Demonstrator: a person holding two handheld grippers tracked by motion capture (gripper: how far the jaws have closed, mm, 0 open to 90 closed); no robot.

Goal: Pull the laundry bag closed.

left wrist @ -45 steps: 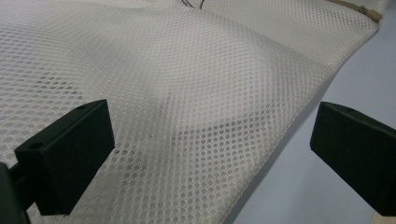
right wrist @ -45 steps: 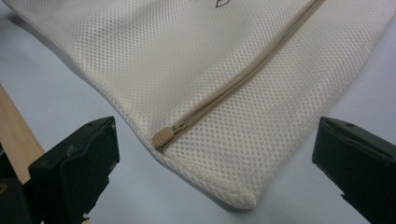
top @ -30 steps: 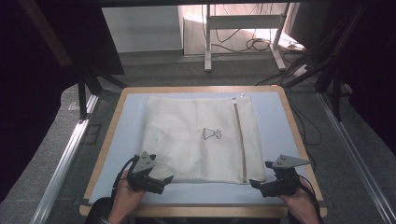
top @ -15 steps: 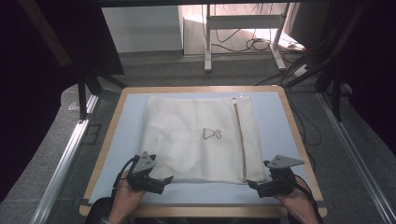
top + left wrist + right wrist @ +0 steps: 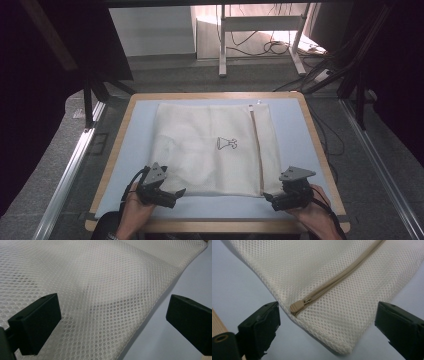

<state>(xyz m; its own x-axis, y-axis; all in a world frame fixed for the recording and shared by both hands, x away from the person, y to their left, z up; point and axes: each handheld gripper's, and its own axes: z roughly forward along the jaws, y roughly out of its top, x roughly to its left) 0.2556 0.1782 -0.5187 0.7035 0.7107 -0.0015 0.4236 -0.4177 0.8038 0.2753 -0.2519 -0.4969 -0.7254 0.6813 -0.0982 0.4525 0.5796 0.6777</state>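
Mesh bag [image 5: 215, 150] flat on table [image 5: 295, 112], zipper pull [image 5: 295, 307] in right gripper view

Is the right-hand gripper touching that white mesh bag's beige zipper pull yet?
Apart. In the right gripper view the open jaws stand either side of the beige zipper pull on the white mesh bag, with bare gaps.

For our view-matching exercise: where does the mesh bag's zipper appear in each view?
High view: zipper runs down the mesh bag's right side, towards the right gripper.
Left gripper view: mesh and blue mat; I see no zipper here.
Right gripper view: zipper runs diagonally, its pull low centre.
Shared landmark: the blue mat.
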